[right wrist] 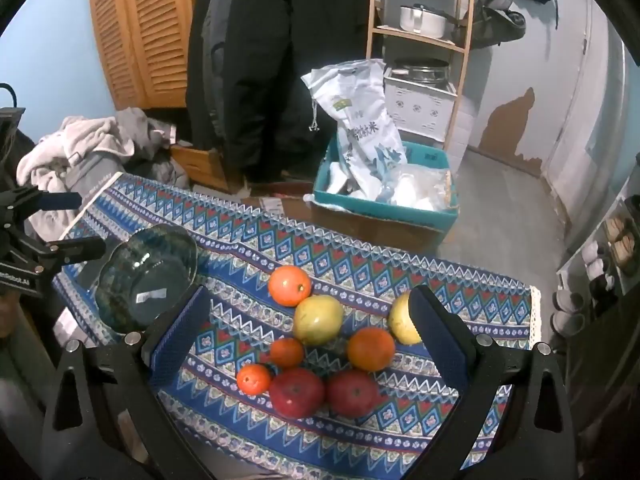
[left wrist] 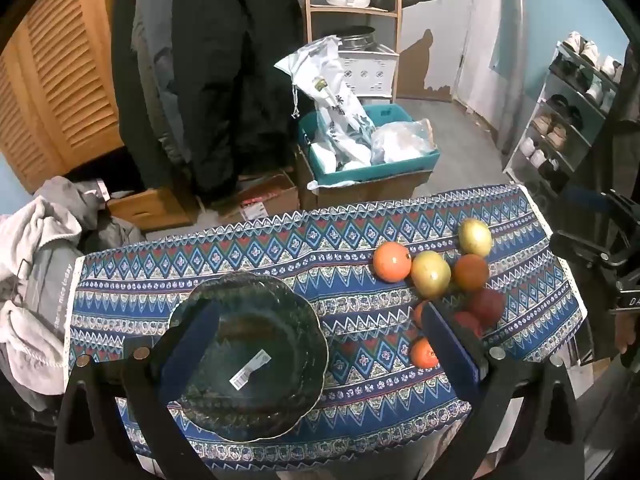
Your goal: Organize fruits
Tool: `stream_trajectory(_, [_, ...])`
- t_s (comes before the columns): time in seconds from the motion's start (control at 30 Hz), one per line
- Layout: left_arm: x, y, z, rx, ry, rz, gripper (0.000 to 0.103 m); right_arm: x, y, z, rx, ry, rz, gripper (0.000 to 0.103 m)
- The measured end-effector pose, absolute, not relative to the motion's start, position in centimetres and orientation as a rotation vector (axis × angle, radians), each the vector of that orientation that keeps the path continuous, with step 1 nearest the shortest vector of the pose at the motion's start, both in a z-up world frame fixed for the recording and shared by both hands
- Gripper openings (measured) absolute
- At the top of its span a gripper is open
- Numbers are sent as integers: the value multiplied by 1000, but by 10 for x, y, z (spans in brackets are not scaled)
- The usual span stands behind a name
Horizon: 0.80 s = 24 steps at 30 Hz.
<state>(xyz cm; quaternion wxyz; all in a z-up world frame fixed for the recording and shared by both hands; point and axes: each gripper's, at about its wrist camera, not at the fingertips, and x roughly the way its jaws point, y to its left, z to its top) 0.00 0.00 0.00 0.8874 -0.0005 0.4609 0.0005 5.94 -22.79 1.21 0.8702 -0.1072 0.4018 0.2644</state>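
Right wrist view: fruits [right wrist: 320,344] between wide-open right hand-held gripper [right wrist: 312,332] fingers (untouched).

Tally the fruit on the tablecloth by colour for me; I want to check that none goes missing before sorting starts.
Orange: 4, first one
Yellow-green: 2, first one
Red: 2, first one
Total: 8, all on the tablecloth, none in the glass bowl.
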Motion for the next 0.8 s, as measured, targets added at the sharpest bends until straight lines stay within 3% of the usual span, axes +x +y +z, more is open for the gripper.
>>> stream_trajectory(0.8, [0, 0, 0, -3, 956, 3, 102, 60, -228, 14, -225, 842, 555, 98])
